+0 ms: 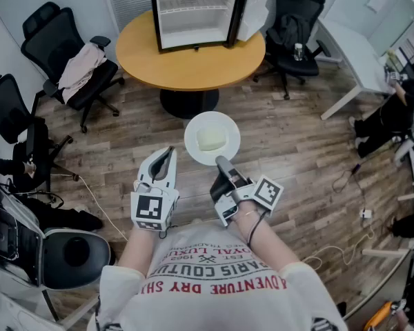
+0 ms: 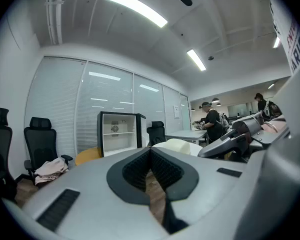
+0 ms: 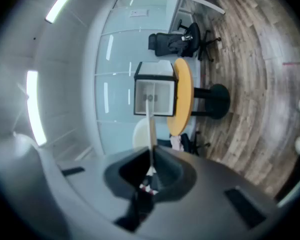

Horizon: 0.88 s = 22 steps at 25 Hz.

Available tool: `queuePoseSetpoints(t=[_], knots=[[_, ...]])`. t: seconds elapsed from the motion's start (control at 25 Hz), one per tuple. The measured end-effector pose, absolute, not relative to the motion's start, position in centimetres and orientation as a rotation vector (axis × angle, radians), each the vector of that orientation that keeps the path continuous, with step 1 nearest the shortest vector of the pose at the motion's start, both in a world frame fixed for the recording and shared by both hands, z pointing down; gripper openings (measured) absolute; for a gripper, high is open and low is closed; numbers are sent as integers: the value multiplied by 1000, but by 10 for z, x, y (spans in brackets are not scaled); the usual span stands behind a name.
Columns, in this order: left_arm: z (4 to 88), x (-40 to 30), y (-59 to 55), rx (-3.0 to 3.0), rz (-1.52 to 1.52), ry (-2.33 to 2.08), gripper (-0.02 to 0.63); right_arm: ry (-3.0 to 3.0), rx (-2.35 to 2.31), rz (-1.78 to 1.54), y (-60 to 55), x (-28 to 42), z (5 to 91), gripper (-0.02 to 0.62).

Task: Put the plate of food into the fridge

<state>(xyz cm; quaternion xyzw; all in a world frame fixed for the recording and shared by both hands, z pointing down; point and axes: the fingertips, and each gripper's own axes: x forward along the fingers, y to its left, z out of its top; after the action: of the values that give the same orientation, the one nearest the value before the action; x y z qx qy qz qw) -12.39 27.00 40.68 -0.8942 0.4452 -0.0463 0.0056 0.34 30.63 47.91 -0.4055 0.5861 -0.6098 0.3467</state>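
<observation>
White plate with a pale food block hangs over the wood floor, its near rim pinched by the right gripper. Left gripper alongside is pressed together, empty, facing the open fridge.

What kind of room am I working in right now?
Most likely an office or meeting room: black swivel chairs beside a round wooden table, a white desk alongside, and glass partition walls under strip ceiling lights.
</observation>
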Motion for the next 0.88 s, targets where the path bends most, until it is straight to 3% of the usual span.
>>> queuePoseSetpoints(t=[0.88], knots=[[422,-129,269,-2823,-158,1412,34,1475,-1053,-1587,297,7,485,38]])
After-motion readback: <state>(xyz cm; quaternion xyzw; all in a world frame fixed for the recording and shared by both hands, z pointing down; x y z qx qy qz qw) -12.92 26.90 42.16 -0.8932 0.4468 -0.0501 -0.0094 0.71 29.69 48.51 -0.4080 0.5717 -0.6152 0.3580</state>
